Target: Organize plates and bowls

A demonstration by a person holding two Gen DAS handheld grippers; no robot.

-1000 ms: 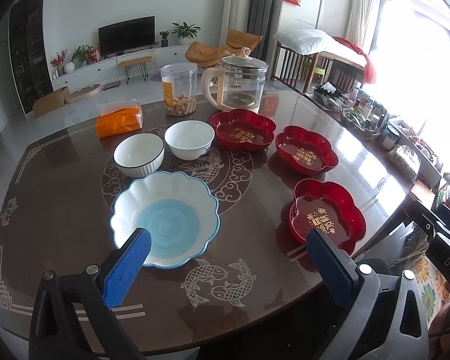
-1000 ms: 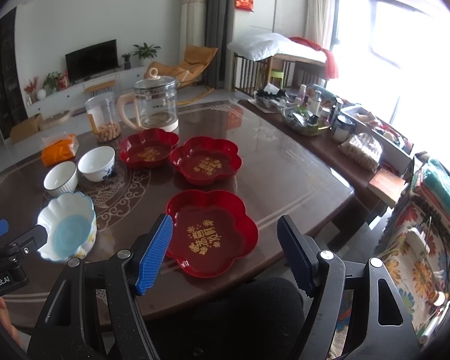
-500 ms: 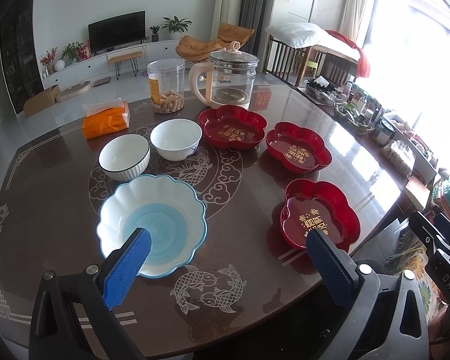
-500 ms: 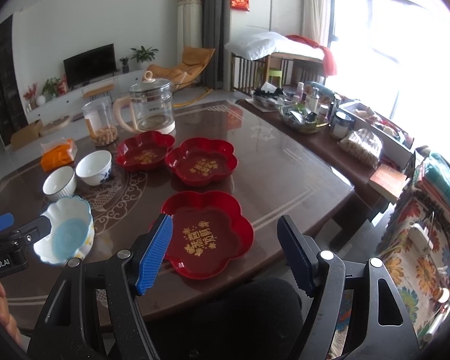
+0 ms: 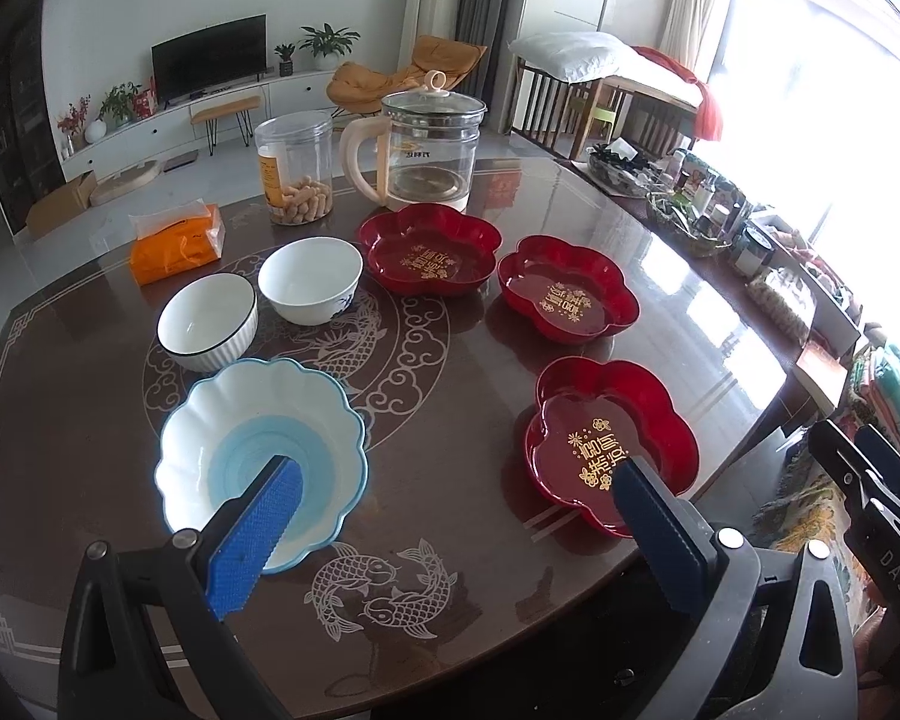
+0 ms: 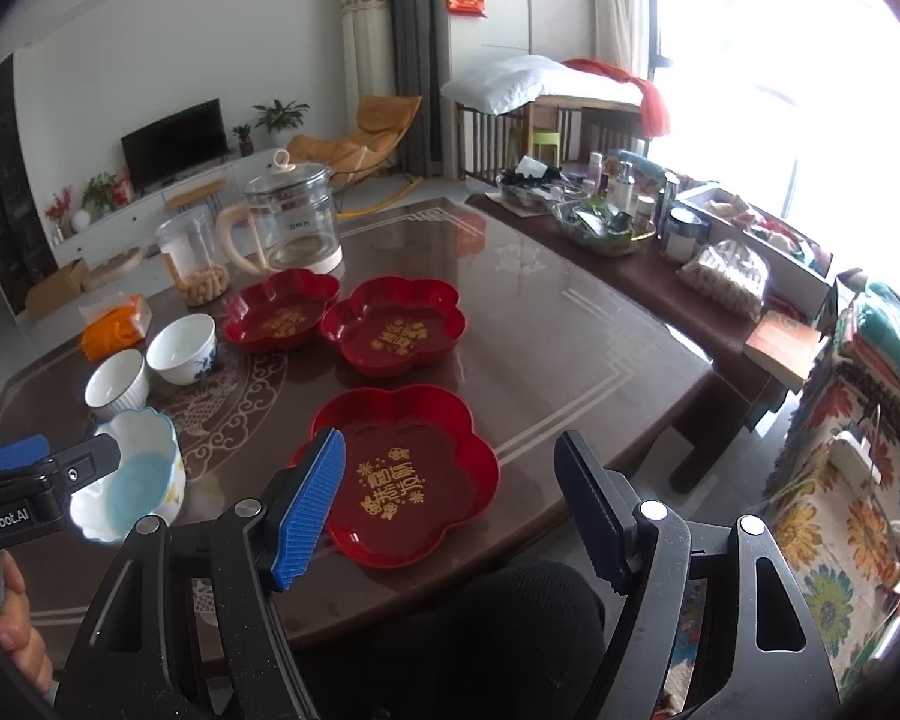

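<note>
A scalloped blue-and-white bowl (image 5: pixel 258 450) sits near the table's front left, also in the right wrist view (image 6: pixel 132 480). Two small white bowls (image 5: pixel 207 321) (image 5: pixel 310 279) stand behind it. Three red flower-shaped plates lie to the right: a near one (image 5: pixel 612 432) (image 6: pixel 408 468), a middle one (image 5: pixel 567 297) (image 6: pixel 393 330) and a far one (image 5: pixel 429 255) (image 6: pixel 279 315). My left gripper (image 5: pixel 456 528) is open and empty above the front edge, its left finger over the scalloped bowl. My right gripper (image 6: pixel 450 510) is open and empty over the near red plate.
A glass kettle (image 5: pixel 429 150), a clear jar of snacks (image 5: pixel 294 168) and an orange tissue pack (image 5: pixel 177 243) stand at the back of the brown table (image 5: pixel 450 372). A cluttered side bench (image 6: pixel 660 276) runs along the right.
Both grippers have drawn back and risen slightly, so the dishes sit a little farther off. Nothing on the table has moved.
</note>
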